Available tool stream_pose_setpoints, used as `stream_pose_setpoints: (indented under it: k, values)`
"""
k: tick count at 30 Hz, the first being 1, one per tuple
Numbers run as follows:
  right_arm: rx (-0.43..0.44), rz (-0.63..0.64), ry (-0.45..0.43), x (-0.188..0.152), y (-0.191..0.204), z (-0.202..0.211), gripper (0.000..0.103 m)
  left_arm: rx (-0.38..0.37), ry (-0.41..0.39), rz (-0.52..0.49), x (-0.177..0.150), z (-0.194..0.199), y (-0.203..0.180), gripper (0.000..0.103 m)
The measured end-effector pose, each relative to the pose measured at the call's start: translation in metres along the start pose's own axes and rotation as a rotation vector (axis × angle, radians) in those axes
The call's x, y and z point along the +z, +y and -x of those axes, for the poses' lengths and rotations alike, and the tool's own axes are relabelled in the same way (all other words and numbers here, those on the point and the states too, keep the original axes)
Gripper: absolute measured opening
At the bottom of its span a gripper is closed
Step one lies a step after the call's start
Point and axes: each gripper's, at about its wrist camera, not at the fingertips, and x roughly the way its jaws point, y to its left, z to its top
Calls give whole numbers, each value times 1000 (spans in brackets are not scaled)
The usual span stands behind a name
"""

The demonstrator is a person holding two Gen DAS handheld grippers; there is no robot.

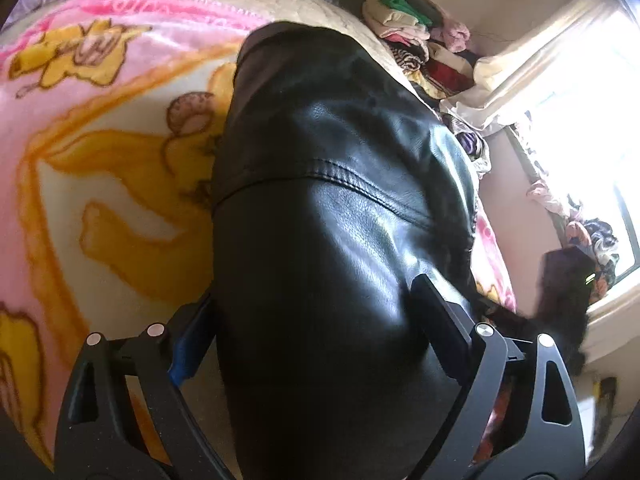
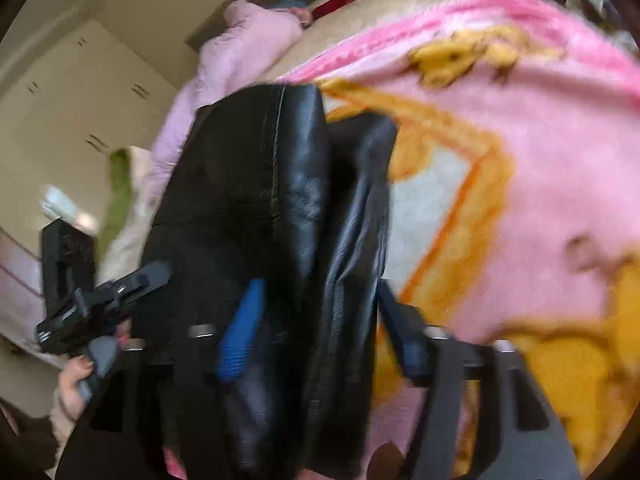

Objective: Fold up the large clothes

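A black leather jacket (image 1: 320, 152) lies lengthwise on a pink and yellow cartoon blanket (image 1: 100, 160) spread over a bed. My left gripper (image 1: 312, 292) stands wide open low over its near end. The blue-padded finger (image 1: 188, 344) sits at the jacket's left edge and the other finger (image 1: 436, 320) rests above the leather. In the blurred right wrist view, the jacket (image 2: 248, 168) shows folded in long layers. My right gripper (image 2: 320, 284) is open, and a ridge of leather runs between its blue pad (image 2: 240, 332) and the far finger (image 2: 404, 340).
A heap of folded clothes (image 1: 408, 28) sits at the head of the bed beside a bright window (image 1: 600, 120) with a pale curtain. A pink quilt (image 2: 240, 40) lies bunched at the far end. White wardrobe doors (image 2: 60, 100) stand at the left. A hand (image 2: 76, 388) grips the other tool.
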Motion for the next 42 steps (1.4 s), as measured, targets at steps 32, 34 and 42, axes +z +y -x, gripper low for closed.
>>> stream_pose_setpoints:
  k: [32,34,42]
  values:
    - [-112,-76,-101,-1,-21,-16,37,168,-48,-270,-23,4,-51,91]
    - [-129,-55,-101,-7,-18,-9,43,169,-52,-269,-24,6,-53,91]
    - [-139,-6,-143,-36,-4,32,61,167,-74,-300,-33,18,-60,91]
